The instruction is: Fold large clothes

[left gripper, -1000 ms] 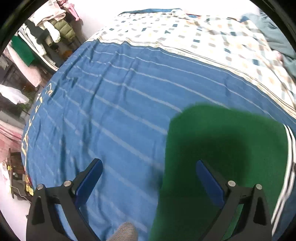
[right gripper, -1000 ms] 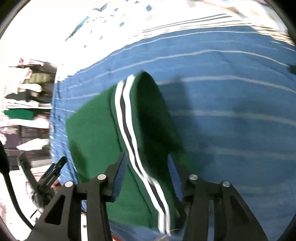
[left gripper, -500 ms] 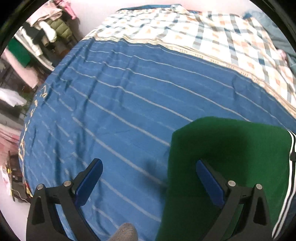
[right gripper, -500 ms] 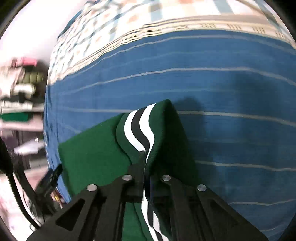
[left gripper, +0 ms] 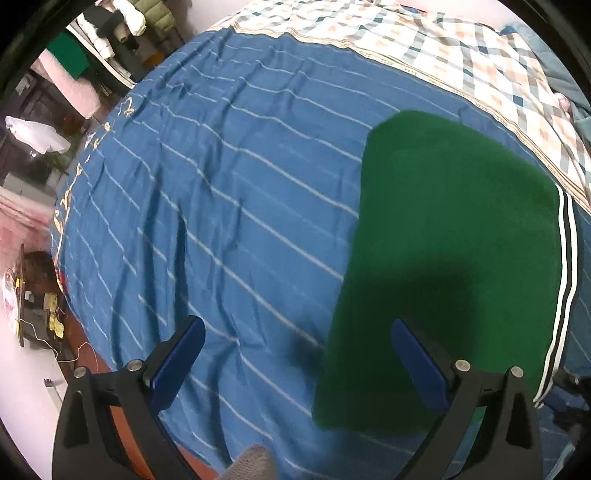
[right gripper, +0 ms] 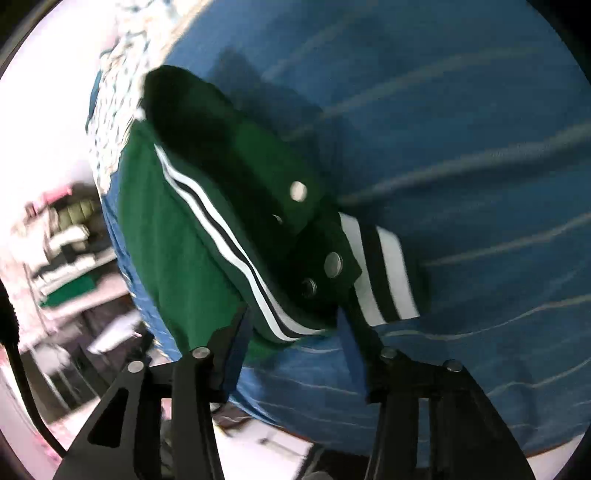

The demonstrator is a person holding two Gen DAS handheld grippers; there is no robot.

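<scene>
Green fleece jacket with white-striped cuffs (right gripper: 207, 236) lay folded on the blue striped bedsheet (left gripper: 221, 206), so my right claw (right gripper: 291, 332) had just opened, gripping nothing.

1. The folded garment (left gripper: 454, 236) lies on the bed sheet (left gripper: 221, 206), right of centre in the left wrist frame.
2. The quilt (left gripper: 461, 55) lies behind it, upper right.
3. A clothes pile (left gripper: 122, 22) sits in the upper left corner, beyond the bed.
</scene>
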